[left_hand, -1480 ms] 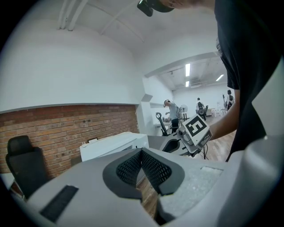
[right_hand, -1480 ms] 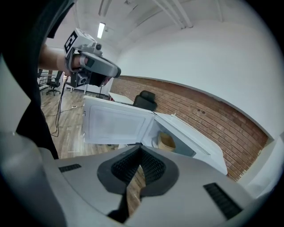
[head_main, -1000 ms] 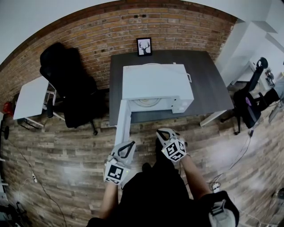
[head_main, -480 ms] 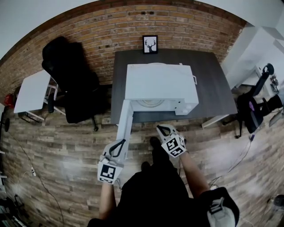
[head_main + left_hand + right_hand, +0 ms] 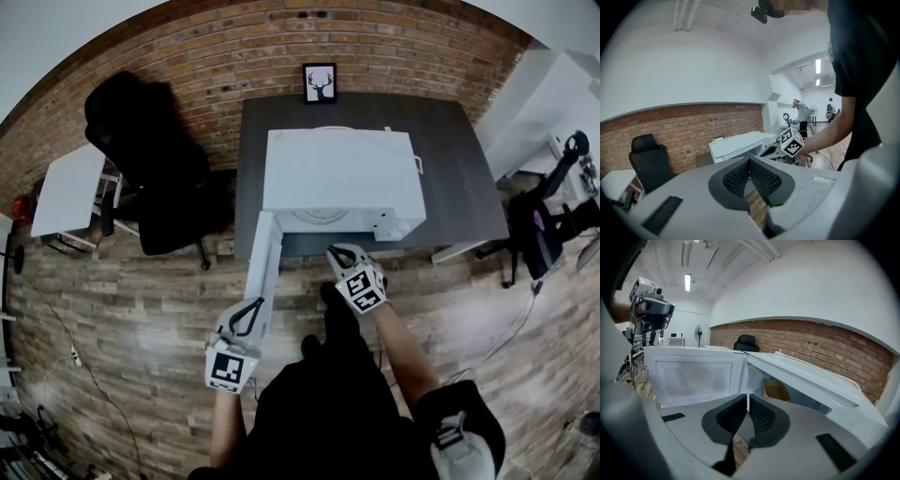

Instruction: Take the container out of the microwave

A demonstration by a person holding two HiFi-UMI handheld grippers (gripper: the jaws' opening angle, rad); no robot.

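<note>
The microwave (image 5: 337,169) stands on the dark desk (image 5: 459,178) with its door (image 5: 262,253) swung fully out towards us, on the left side. The container (image 5: 776,390) is inside the cavity. In the right gripper view it shows as a tan shape deep in the opening, partly hidden by the cavity edge, so we cannot tell its exact form or whether it has a lid.

The right gripper (image 5: 337,253) is just in front of the opening and points into it. Its jaws have just been opening and stand only a thin slit apart, with nothing between them. The left gripper (image 5: 253,307) hangs beside the outer end of the door, with its jaws together and empty.

We think the reach into the cavity is the step in hand, and we see a few risks. The slit between the right jaws looks too narrow for the wall of the container, so the gripper could push the container further back instead of taking it. A grip on one edge only could tilt the container and spill what is inside. The left gripper is close to the door, and a small bump there could swing the door against the right arm.
</note>
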